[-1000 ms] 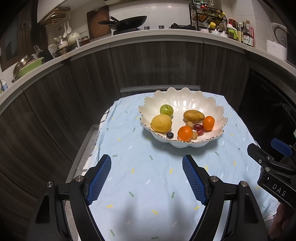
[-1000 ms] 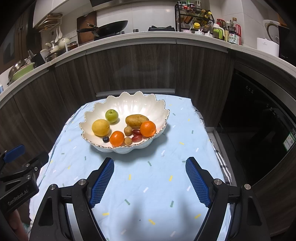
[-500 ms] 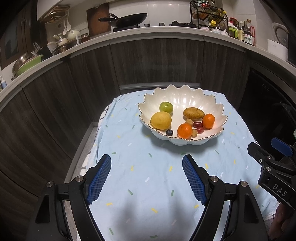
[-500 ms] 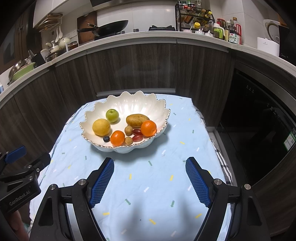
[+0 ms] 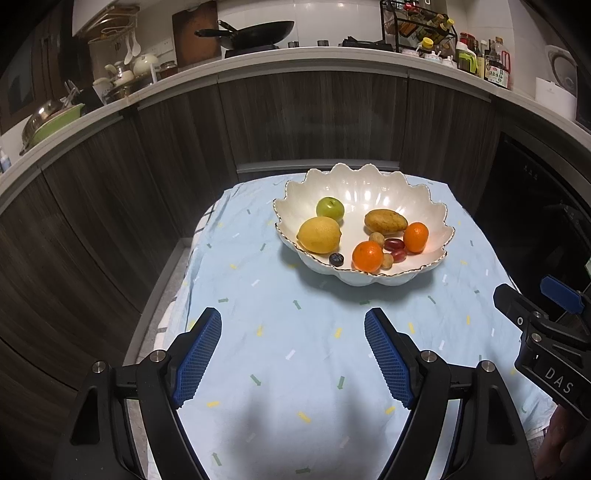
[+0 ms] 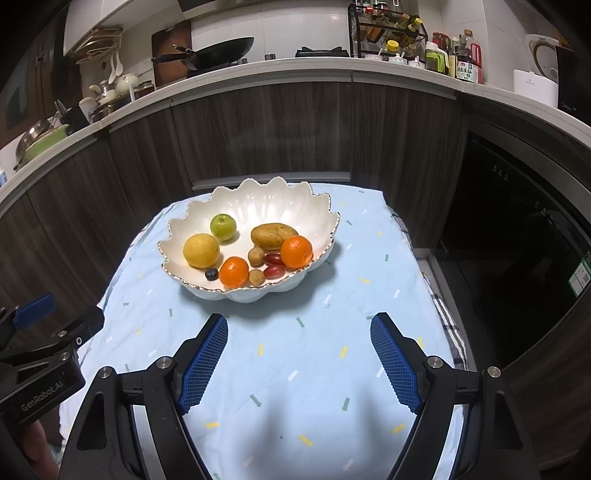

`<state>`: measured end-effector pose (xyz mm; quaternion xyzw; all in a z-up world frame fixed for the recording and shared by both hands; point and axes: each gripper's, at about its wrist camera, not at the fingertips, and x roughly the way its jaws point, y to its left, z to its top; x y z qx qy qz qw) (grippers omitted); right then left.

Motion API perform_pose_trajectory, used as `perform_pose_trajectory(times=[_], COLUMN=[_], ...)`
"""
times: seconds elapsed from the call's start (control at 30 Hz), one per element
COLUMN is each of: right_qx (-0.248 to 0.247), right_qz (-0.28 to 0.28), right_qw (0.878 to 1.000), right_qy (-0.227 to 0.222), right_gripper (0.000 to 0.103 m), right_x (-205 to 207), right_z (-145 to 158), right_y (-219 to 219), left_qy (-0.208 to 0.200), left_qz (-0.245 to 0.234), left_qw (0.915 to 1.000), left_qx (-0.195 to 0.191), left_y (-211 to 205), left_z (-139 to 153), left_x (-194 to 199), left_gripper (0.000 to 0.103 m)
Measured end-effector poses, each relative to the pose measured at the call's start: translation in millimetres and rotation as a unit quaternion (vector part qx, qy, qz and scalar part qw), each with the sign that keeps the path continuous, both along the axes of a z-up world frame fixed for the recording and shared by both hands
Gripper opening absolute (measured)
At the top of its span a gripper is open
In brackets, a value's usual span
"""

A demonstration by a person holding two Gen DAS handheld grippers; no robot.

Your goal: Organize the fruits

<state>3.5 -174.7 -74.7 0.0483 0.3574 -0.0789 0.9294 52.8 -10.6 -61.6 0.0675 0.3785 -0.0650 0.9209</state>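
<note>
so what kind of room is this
Most likely a home kitchen: a wok sits on the stove on the counter, with a rack of sauce bottles beside it and washed dishes stacked at the left.

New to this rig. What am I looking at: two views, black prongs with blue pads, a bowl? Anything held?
No robot arm here: a person holds a two-finger gripper in each hand, and each gripper carries a fisheye camera looking along its fingers. One picture is from the left gripper, the other from the right gripper; each also catches the other gripper at its edge. The blue pads are the fingers' gripping faces. Both grippers are open and hold nothing, hovering over a light blue cloth. On it stands a white scalloped bowl with a lemon, a green fruit, two oranges, a brownish oval fruit, red grapes, a blueberry and two small tan fruits. Kitchen counter behind.
</note>
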Motion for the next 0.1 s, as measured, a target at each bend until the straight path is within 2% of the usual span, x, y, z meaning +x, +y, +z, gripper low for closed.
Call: perform_pose_trajectory(times=[0.1], right_qx=[0.001], right_qz=[-0.002], right_qw=[1.000], right_qy=[0.004], right_gripper=[0.080], right_x=[1.9], right_z=[-1.6], right_y=[-1.0], left_qy=[0.001], left_qz=[0.002], left_qw=[1.0000], left_qx=[0.001], left_y=[-0.3], left_z=[-1.8], left_x=[2.1], left_gripper=[0.085])
